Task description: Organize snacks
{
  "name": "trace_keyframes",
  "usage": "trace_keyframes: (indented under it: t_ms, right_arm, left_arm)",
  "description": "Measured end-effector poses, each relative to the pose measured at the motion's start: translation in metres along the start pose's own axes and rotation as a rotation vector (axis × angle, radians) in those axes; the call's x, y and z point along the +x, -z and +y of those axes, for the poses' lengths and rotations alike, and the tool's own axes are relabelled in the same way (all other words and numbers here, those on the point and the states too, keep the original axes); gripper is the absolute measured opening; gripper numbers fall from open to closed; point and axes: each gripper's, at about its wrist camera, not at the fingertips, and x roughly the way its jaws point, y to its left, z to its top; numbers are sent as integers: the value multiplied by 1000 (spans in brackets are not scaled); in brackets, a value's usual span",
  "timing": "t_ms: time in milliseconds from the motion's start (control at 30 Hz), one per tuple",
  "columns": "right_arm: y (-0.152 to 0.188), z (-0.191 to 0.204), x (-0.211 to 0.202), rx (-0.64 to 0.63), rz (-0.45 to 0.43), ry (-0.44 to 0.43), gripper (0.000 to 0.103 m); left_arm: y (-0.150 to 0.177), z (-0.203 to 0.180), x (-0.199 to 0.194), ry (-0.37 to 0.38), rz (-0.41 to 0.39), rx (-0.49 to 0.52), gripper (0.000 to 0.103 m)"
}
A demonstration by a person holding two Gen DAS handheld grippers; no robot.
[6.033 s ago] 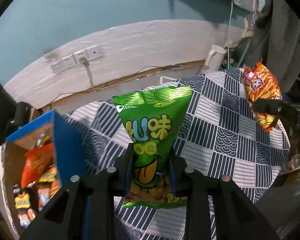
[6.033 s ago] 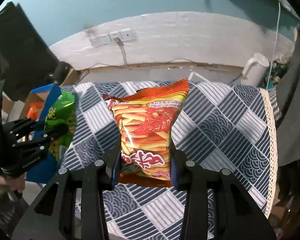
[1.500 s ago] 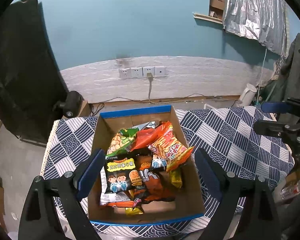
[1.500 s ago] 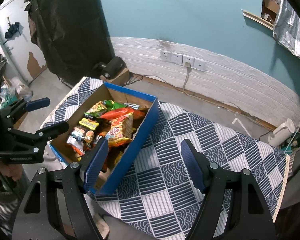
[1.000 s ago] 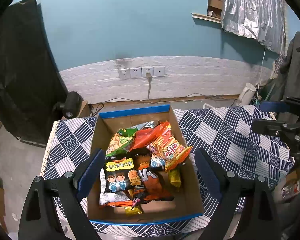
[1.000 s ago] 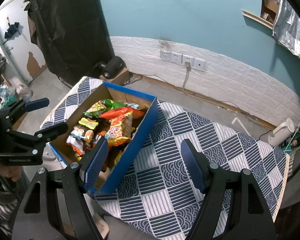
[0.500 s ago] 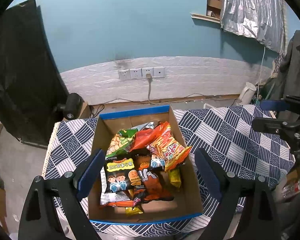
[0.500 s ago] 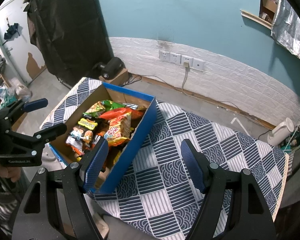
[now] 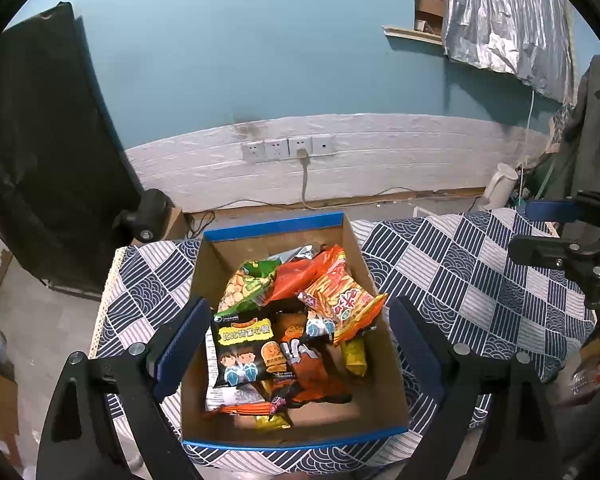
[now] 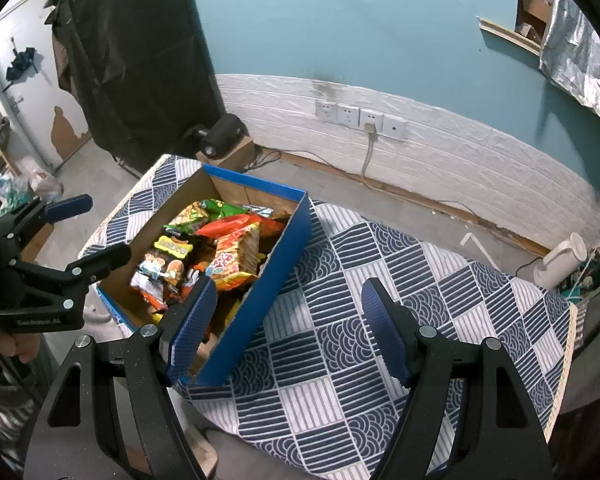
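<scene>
A cardboard box with a blue rim (image 9: 276,222) stands on the left part of the table, full of snack bags. Among them are a green bag (image 9: 248,284), an orange bag of strips (image 9: 340,300) and a black bag (image 9: 246,344). My left gripper (image 9: 300,344) hovers above the box, open, with nothing between its fingers. In the right wrist view the same box (image 10: 288,248) lies to the left. My right gripper (image 10: 288,328) is open and empty, over the cloth beside the box's blue side. Each gripper shows in the other's view: right gripper (image 9: 526,229), left gripper (image 10: 100,228).
A blue and white patterned cloth (image 10: 400,280) covers the table, bare to the right of the box. A white kettle (image 10: 560,260) stands on the floor past the far right corner. A black device (image 9: 148,216) sits behind the table's left corner. A hand (image 10: 4,344) holds the left gripper.
Six seconds ago the left gripper held the green bag and the right the orange bag; now both are open and empty, raised higher. Nothing has moved over the last second.
</scene>
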Motion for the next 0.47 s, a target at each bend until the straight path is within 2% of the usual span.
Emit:
trace_keyframes:
  t_ms: [467]
  right_arm:
    - [2, 0, 0, 0, 1, 1, 74]
  left_arm:
    - [4, -5, 2, -20, 12, 23, 92]
